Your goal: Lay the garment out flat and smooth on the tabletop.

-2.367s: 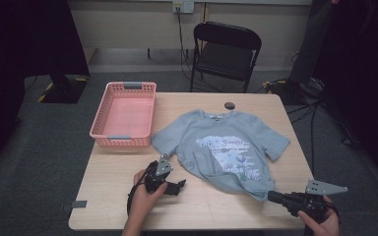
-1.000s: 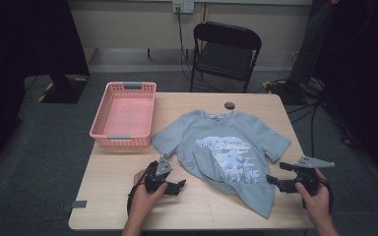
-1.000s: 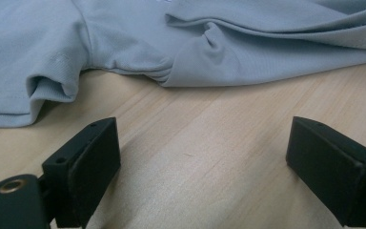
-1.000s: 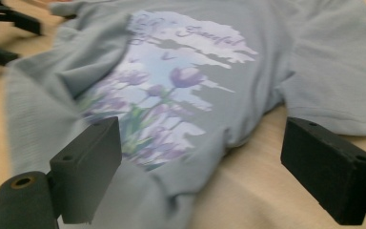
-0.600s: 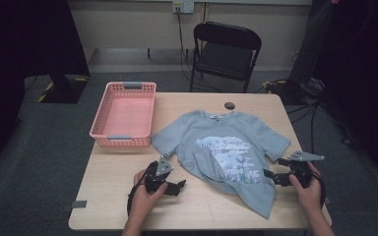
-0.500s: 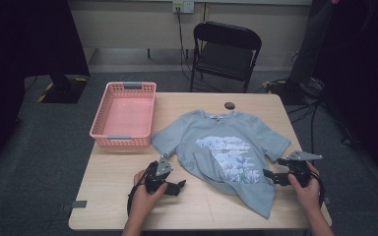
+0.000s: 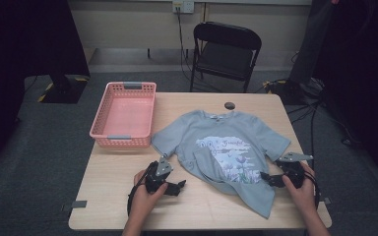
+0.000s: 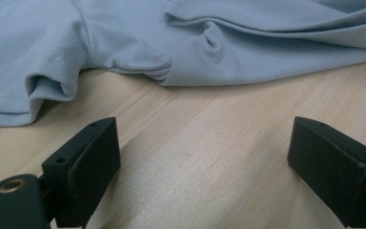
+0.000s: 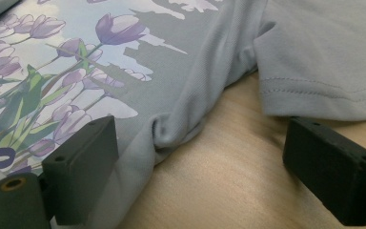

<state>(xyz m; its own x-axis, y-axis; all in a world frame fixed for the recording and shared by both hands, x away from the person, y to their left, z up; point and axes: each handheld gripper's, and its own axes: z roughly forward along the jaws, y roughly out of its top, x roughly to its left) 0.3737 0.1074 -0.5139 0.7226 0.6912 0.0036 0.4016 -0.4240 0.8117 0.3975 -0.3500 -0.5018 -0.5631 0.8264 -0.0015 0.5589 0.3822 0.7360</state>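
A light blue T-shirt (image 7: 226,142) with a tulip print lies flat on the wooden table (image 7: 108,196), its lower left part folded over. My left gripper (image 7: 180,186) rests on bare wood just left of the shirt's lower edge. In the left gripper view it (image 8: 205,167) is open, with only wood between the jaws and the shirt (image 8: 219,47) ahead. My right gripper (image 7: 265,178) sits at the shirt's right side below the sleeve. In the right gripper view it (image 9: 200,167) is open, with a bunched side edge of the shirt (image 9: 147,62) between the jaws.
A pink plastic basket (image 7: 123,139) stands empty at the table's back left. A small dark round object (image 7: 230,105) lies near the back edge above the collar. A black folding chair (image 7: 226,49) stands behind the table. Cables run on the floor at right.
My right gripper has moved from the table's front right corner up and left to the shirt's right side. The shirt's front right corner now reaches farther toward the front edge. The left gripper has stayed put.
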